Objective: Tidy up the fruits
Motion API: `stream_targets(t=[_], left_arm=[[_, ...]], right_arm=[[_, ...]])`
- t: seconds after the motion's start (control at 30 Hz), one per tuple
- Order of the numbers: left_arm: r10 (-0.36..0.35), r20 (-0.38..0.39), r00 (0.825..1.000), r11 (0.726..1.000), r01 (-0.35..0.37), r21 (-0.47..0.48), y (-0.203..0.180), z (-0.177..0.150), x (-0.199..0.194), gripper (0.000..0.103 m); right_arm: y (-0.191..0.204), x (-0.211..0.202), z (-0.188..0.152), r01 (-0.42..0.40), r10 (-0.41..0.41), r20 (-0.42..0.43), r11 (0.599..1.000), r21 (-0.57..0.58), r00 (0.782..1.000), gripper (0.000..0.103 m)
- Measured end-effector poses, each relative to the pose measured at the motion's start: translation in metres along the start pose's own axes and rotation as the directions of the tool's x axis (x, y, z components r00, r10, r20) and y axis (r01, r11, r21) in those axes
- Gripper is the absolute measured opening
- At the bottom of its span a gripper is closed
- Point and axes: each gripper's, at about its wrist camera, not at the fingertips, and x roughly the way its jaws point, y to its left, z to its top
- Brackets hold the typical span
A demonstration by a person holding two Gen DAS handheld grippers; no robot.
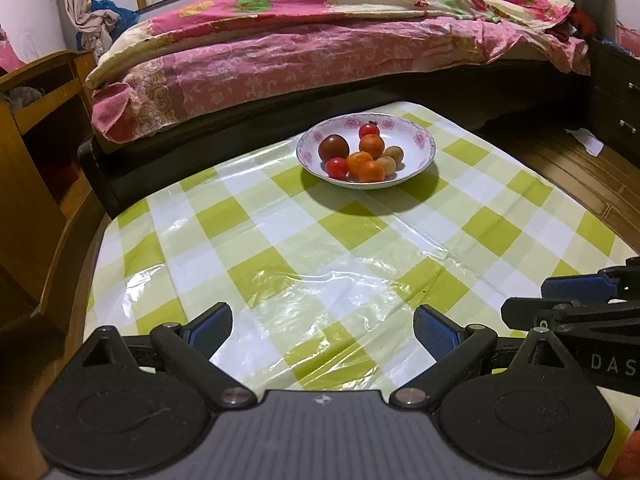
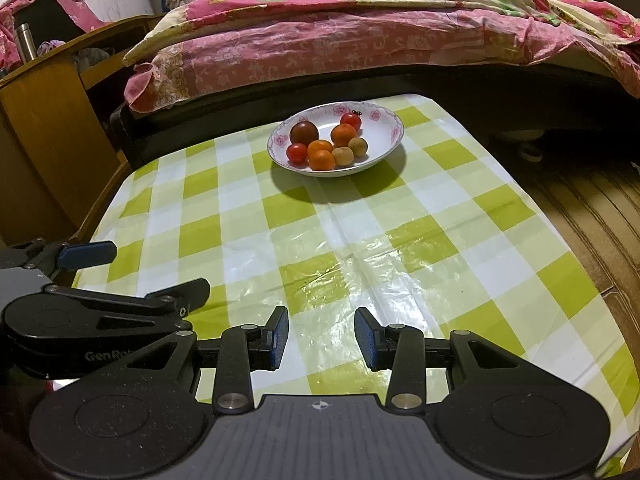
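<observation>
Both tools agape, empty, green-checked tablecloth (image 1: 280, 248), fruit bowl (image 1: 420, 160), bed (image 1: 320, 52) behind

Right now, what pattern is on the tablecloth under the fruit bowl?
A check of lime green, pale green and white squares on the tablecloth, clearest in the right wrist view.

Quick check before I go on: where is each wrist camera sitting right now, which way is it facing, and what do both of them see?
Left wrist: low over the near table edge, facing the bowl and bed; own left gripper open, right gripper at right.
Right wrist: beside it, same heading; own right gripper open, left gripper at left.
Shared: fruit bowl, checked tablecloth, bed.
</observation>
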Motion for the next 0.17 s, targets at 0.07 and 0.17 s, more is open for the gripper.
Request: stream_targets(t=[0.07, 0.17], left_arm=[[0.001, -0.002, 1.000, 1.000, -0.001, 0.005, -0.0002, -0.0001, 0.0009, 0.103], [0.013, -0.004, 1.000, 1.000, -0.013, 0.008, -0.0006, -0.0009, 0.0021, 0.103]], right_arm=[[0.0002, 0.0004, -0.0002, 0.000, 0.000, -0.002, 1.000, -0.001, 1.000, 0.035], [0.0005, 0.0003, 0.0002, 0.000, 0.000, -0.003, 1.000, -0.001, 1.000, 0.035]])
